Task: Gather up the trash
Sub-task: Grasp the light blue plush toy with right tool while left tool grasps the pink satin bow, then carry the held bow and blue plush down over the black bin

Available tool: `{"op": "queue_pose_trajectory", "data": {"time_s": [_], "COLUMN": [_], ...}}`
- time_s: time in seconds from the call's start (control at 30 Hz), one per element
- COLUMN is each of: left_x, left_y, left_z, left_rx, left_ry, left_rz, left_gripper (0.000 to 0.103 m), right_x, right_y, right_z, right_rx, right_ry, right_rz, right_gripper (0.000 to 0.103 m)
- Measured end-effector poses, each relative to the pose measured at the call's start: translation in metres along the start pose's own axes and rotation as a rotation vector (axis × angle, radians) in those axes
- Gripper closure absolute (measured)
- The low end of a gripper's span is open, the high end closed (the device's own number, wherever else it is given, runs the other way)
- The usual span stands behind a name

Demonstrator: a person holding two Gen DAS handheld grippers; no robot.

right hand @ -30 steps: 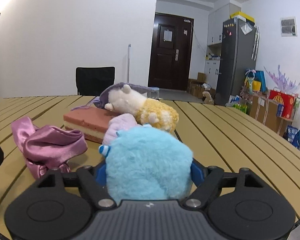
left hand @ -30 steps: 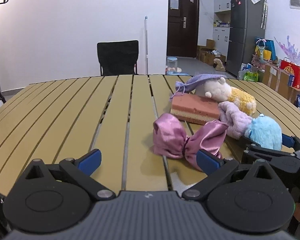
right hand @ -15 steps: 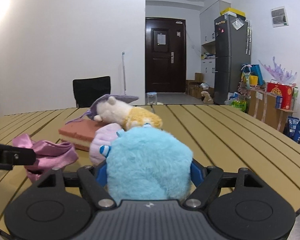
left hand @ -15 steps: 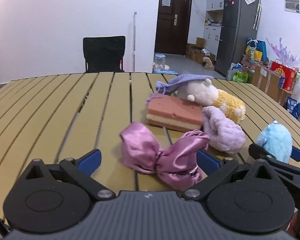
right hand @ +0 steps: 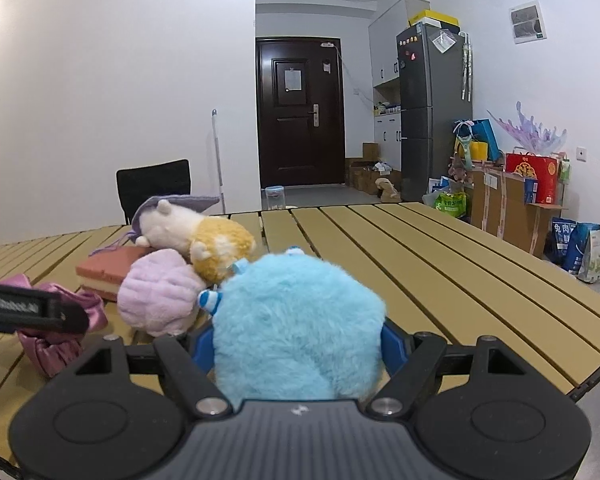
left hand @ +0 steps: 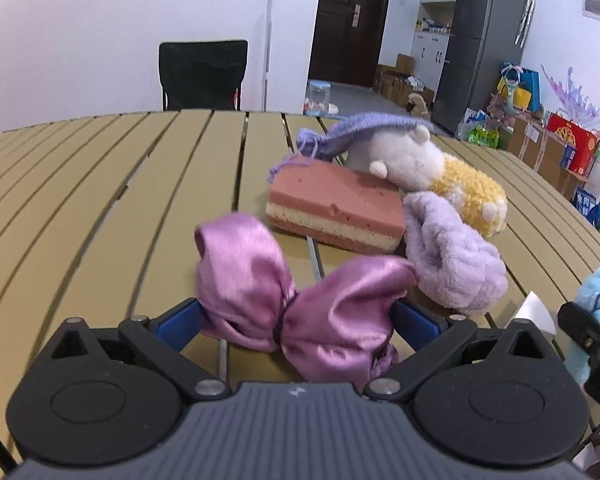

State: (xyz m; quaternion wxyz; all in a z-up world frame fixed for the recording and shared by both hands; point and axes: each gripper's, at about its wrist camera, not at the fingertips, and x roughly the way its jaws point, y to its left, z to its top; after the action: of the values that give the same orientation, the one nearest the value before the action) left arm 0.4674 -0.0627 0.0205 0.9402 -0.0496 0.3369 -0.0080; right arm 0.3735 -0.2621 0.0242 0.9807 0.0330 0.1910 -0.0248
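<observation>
Closing the spread left tongs [left hand: 296, 320] squarely across the knot of the pink satin bow [left hand: 300, 300] lying on the bench [left hand: 100, 184] seems wise, while the right tongs [right hand: 296, 344] clamp the blue plush [right hand: 296, 320].

satin bow [left hand: 300, 300] is shiny pink-purple. sponge [left hand: 336, 210] has dusty pink layers around a cream band. fuzzy toy [right hand: 296, 328] is sky blue with a blue-and-white striped tab. plush animal [left hand: 432, 168] is white and yellow under a lavender knit hat [left hand: 364, 132]. slatted table [left hand: 100, 184] is tan.
</observation>
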Motion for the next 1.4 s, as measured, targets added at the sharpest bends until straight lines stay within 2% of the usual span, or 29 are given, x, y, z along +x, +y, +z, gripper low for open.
{"op": "queue_pose_trajectory", "data": {"time_s": [0.2,0.47,0.67,0.77,0.93,1.1,1.4], "left_x": [0.002,-0.006,-0.015,-0.021,-0.037,-0.060,-0.102], "left_y": [-0.005,-0.006,-0.008,-0.005,0.000,0.009,0.026], "left_z": [-0.005,-0.006,-0.011,-0.011,-0.015,-0.019,-0.031], "left_rx": [0.012,0.029,0.053,0.035,0.037,0.040,0.004], "left_ry": [-0.005,-0.044,-0.076,-0.078,-0.107,-0.154,-0.192], "left_rz": [0.008,-0.002,0.018,0.006,0.031,0.046,0.038], "left_gripper": [0.001,0.040,0.053,0.054,0.055,0.055,0.055], "right_x": [-0.002,-0.004,-0.008,-0.014,-0.022,-0.032,-0.058], "right_y": [-0.002,0.000,0.003,0.004,0.004,0.009,0.020], "right_z": [-0.001,-0.001,-0.002,-0.004,-0.003,-0.004,-0.005], "right_rx": [-0.007,-0.009,-0.027,-0.032,-0.028,-0.027,-0.007], "right_ry": [-0.003,-0.003,-0.009,-0.012,-0.020,-0.036,-0.062], "right_rz": [-0.001,0.005,0.010,0.013,0.025,0.037,0.078], "right_gripper": [0.026,0.026,0.026,0.026,0.026,0.026,0.026]}}
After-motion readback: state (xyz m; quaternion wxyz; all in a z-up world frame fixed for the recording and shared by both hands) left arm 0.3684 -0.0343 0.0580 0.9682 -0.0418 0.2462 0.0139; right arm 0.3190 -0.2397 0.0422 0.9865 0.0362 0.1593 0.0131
